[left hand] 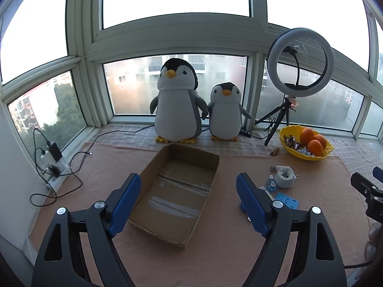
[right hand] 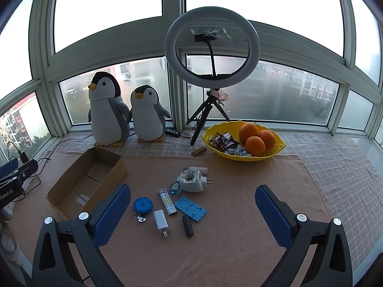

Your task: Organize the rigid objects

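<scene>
Both spread-jawed, unladen: the left gripper [left hand: 188, 203] faces a bare cardboard box [left hand: 177, 191]; beyond the right gripper [right hand: 192, 205], a glossy yellow bowl [right hand: 275, 154] holds oranges [right hand: 256, 146] and candies.

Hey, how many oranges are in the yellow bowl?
3, piled at the right side of the bowl: one at the back left, one at the back right, one in front. More could be hidden behind them.

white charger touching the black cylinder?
Apart. The right wrist view shows bare pink cloth between the charger and the cylinder.
</scene>
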### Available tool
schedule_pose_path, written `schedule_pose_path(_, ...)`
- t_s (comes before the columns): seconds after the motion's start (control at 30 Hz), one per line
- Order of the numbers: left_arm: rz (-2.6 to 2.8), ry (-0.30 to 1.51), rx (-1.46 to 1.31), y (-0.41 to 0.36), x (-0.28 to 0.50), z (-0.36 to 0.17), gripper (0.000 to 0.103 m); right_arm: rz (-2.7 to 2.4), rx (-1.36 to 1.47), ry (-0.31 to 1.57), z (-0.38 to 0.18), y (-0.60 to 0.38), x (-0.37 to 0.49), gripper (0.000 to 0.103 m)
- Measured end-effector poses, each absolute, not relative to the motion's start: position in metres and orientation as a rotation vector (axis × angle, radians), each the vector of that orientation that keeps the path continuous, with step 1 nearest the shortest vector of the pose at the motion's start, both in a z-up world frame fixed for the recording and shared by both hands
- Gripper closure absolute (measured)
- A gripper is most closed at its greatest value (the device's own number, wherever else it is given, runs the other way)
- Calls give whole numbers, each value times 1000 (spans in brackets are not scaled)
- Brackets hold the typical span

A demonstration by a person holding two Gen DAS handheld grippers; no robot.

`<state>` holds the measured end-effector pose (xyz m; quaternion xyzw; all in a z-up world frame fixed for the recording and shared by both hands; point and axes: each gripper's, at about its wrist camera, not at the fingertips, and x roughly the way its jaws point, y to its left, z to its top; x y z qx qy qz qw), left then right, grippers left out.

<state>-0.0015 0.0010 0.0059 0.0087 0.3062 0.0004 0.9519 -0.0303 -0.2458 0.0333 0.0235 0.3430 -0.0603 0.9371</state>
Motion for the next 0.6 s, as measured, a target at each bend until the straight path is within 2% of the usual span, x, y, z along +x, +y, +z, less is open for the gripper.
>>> schedule_pose_path(0.6,2,620,16,3,-2,7,21,-120,54,703,33,-243,-31,0)
